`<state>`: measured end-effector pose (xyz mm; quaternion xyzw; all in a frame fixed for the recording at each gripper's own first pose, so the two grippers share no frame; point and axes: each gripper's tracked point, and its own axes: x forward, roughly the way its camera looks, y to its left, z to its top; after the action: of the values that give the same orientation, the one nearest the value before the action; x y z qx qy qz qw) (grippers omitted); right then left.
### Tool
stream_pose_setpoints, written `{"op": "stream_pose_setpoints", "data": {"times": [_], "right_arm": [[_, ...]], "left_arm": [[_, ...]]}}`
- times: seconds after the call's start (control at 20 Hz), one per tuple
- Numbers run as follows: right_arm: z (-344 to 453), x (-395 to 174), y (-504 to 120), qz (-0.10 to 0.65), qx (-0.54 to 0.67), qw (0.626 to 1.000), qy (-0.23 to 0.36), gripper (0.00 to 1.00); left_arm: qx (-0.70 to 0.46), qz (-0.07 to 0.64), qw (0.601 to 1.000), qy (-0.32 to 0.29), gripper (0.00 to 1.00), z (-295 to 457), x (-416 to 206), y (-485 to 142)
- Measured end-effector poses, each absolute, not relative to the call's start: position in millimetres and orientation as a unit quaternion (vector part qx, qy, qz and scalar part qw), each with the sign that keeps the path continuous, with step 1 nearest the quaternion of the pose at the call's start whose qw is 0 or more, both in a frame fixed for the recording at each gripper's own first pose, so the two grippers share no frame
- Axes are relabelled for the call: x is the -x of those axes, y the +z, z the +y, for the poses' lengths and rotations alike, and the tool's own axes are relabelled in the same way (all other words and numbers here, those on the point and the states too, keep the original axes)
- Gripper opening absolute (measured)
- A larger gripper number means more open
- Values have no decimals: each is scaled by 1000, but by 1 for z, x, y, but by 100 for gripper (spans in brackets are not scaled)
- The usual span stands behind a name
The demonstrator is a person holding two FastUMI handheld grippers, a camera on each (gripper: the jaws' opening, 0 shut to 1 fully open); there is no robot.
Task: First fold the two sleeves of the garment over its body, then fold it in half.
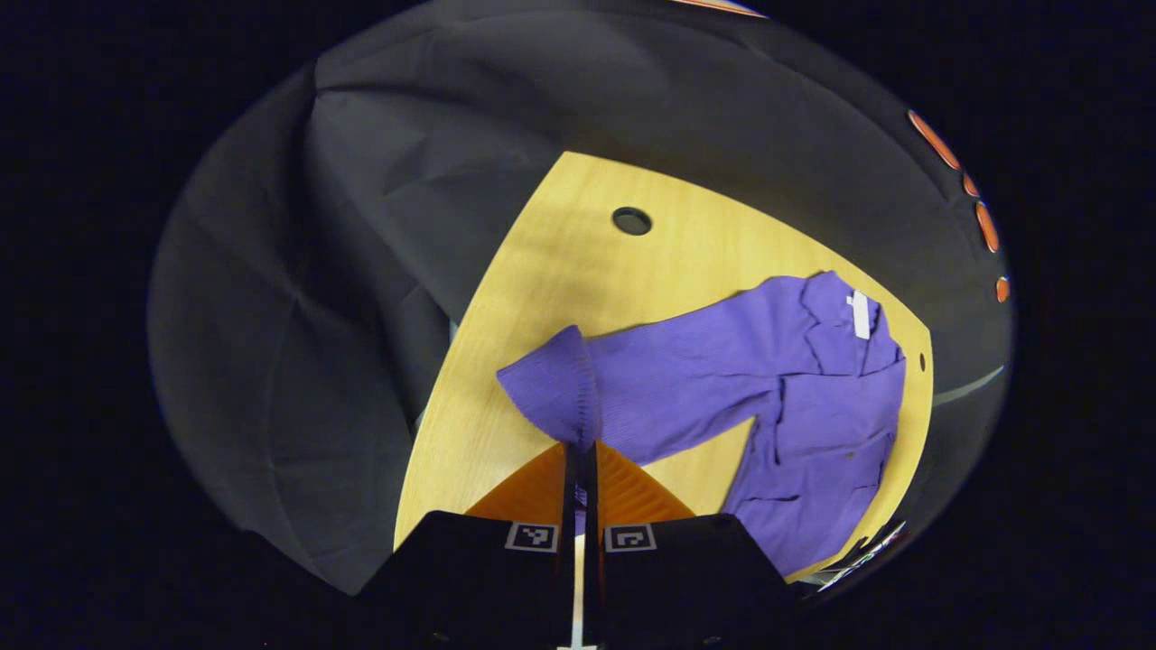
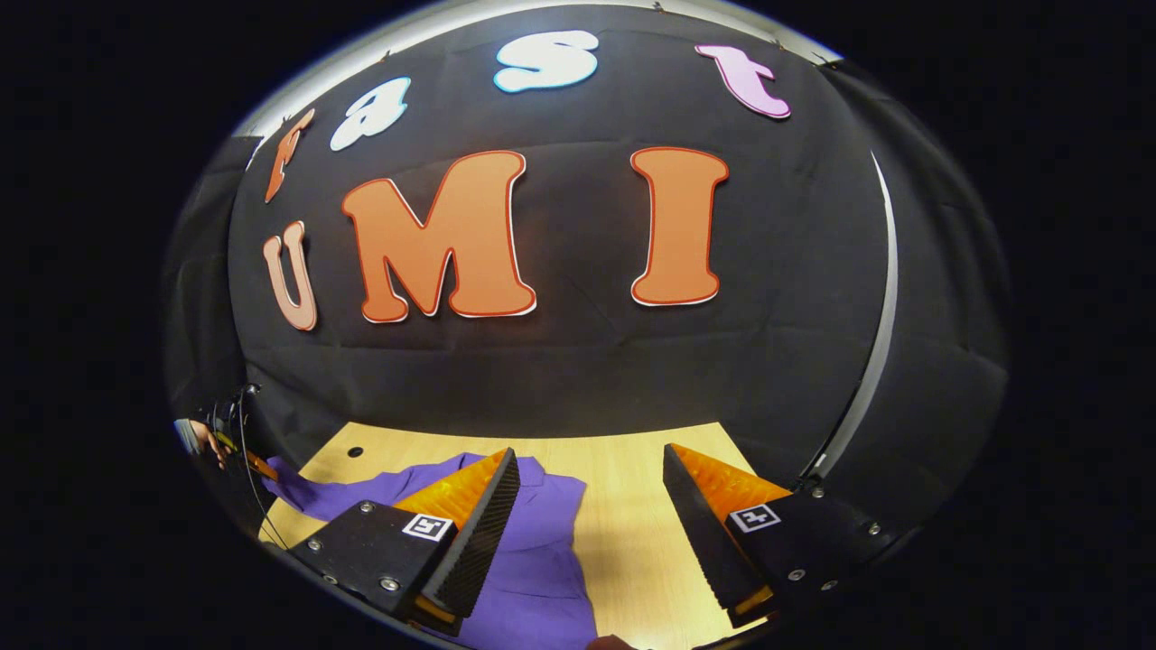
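Left gripper view: we see the left gripper (image 1: 581,469) at bottom centre, its two fingers (image 1: 569,492) pressed together w/ only a thin slit between them, pinching the cuff end of one sleeve (image 1: 553,388) of the purple garment (image 1: 813,424). The cuff stands lifted just above the fingertips, centre of frame; the rest of that sleeve runs right and slightly up to the body of the garment, which lies flat at the right of the frame. A white tag (image 1: 861,314) sits at the collar, upper right. The garment rests on a light wooden table (image 1: 560,271), whose bare top carries a round hole (image 1: 631,220) in the upper centre.

Right gripper view: we see the right gripper (image 2: 587,542) at bottom centre, fingers (image 2: 479,524) spread wide apart, gripping nothing. Beneath and between them lie the garment, at lower left to centre, and bare table top. At far left, approx. mid-lower edge, a hand (image 2: 209,441) holds the other gripper, w/ the sleeve stretching toward it.
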<state>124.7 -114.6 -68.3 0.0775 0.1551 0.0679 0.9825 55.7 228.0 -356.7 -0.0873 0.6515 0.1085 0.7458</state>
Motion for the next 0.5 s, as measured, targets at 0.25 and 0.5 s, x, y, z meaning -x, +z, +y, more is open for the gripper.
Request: {"op": "stream_pose_setpoints", "data": {"times": [0.25, 0.5], "right_arm": [[-129, -132, -78, 156, -95, 980, 79, 95], [-151, -138, -82, 152, -103, 980, 77, 96]], "left_arm": [[62, 635, 768, 52, 5, 157, -94, -311], [25, 616, 787, -13, 5, 74, -140, -272]]}}
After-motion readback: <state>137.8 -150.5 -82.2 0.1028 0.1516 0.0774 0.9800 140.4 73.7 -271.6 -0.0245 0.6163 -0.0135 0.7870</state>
